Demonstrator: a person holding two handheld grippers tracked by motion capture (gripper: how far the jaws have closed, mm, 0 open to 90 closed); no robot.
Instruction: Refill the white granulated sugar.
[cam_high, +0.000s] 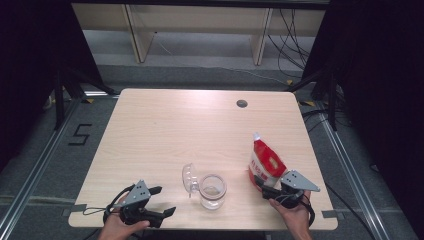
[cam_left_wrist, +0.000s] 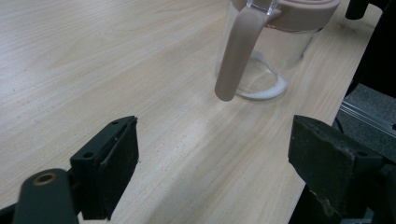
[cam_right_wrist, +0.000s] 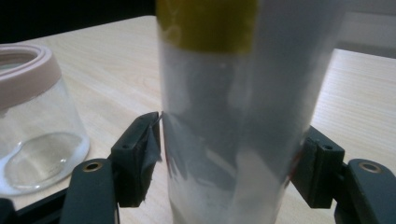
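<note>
Left black two-jaw tool (cam_high: 159, 202): held low at the near edge of the surface in the left hand (cam_high: 120, 226), jaws spread wide, nothing between.

Right black two-jaw tool (cam_high: 261, 183): held in the right hand (cam_high: 294, 214), jaws set wide, pads pressed against what is gripped.

Open surface (cam_high: 165, 130) across the far and left areas, passable without obstruction. Near-edge centre blocked by glass jar (cam_high: 212, 191) with raised lid (cam_high: 188, 179); bare gap between jar and left tongs (cam_high: 159, 201). Right side obstructed by upright red pouch (cam_high: 265, 164), standing between the right tongs (cam_high: 262, 186).
</note>
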